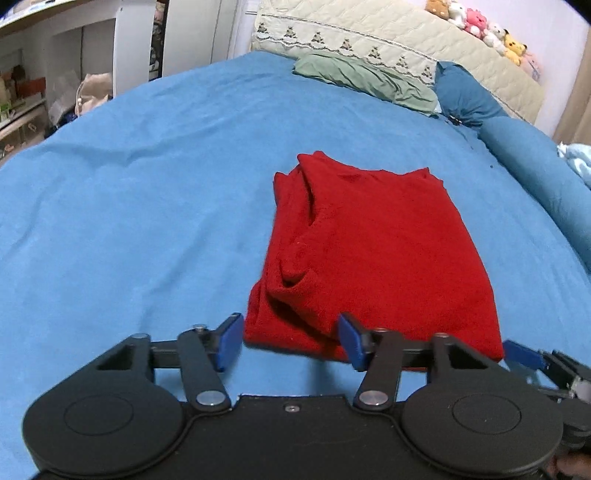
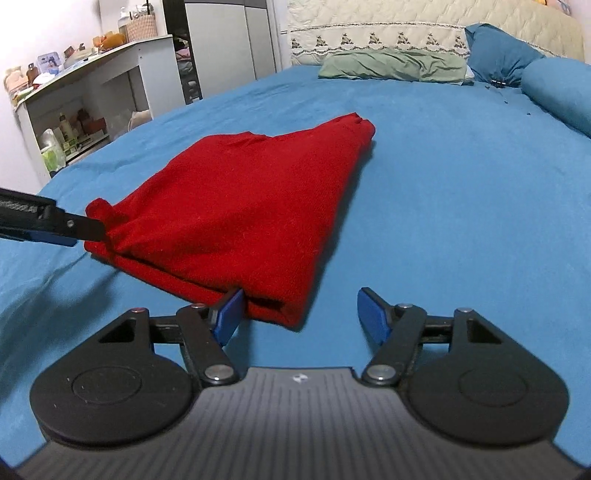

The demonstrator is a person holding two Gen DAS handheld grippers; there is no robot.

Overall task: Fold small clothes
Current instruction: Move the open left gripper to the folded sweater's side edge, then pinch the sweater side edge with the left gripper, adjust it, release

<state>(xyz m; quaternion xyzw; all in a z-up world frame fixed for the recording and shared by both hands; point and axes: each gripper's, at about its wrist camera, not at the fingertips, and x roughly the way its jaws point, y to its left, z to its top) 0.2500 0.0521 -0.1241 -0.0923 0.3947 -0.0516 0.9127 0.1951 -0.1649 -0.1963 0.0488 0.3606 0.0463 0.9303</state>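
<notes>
A red garment [image 1: 369,251] lies folded into a rough rectangle on the blue bedsheet [image 1: 129,221]; it also shows in the right wrist view [image 2: 240,206]. My left gripper [image 1: 291,341] is open, its blue pads on either side of the garment's near left corner, with the cloth lying between them. My right gripper [image 2: 301,314] is open at the garment's near right corner; the left pad [image 2: 229,314] touches the cloth edge. The left gripper's finger [image 2: 55,225] shows at the left of the right wrist view, and the right gripper's pad [image 1: 524,354] at the right of the left wrist view.
A green pillow [image 1: 365,81], blue pillows [image 1: 465,96] and a quilted headboard [image 1: 424,40] with plush toys [image 1: 480,26] stand at the far end. White shelves [image 2: 92,96] with bottles stand left of the bed. Blue sheet stretches to the left of the garment.
</notes>
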